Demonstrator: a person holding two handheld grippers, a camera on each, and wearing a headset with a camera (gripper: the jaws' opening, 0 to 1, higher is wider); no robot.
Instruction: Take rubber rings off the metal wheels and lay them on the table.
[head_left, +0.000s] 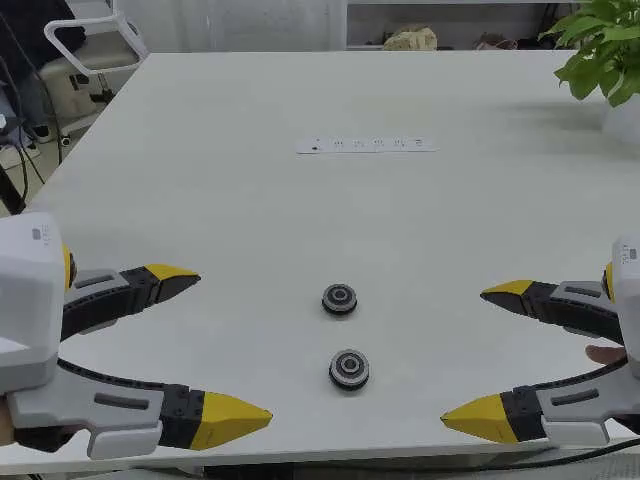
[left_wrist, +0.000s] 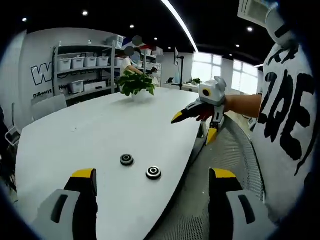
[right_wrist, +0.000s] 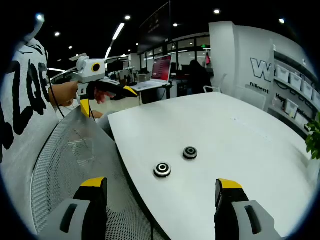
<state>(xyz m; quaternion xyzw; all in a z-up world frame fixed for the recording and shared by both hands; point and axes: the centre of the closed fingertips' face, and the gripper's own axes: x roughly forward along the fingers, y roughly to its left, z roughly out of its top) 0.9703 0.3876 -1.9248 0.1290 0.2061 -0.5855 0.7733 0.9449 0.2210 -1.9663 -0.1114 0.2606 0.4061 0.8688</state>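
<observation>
Two small metal wheels with black rubber rings lie flat on the white table (head_left: 300, 220): the far wheel (head_left: 340, 298) (left_wrist: 127, 160) (right_wrist: 190, 152) and the near wheel (head_left: 349, 368) (left_wrist: 153, 172) (right_wrist: 162, 169) close to the front edge. My left gripper (head_left: 225, 345) (left_wrist: 152, 181) (right_wrist: 112, 98) is open at the left, its yellow-tipped jaws wide apart and empty. At the right, my right gripper (head_left: 470, 355) (right_wrist: 162, 189) (left_wrist: 192, 127) is also open and empty. Both wheels sit between the two grippers, apart from each.
A white power strip (head_left: 367, 145) lies flat mid-table. A potted plant (head_left: 605, 50) (left_wrist: 135, 84) stands at the far right corner. An office chair (head_left: 85, 55) is beyond the table's left side. The table's front edge runs just under the grippers.
</observation>
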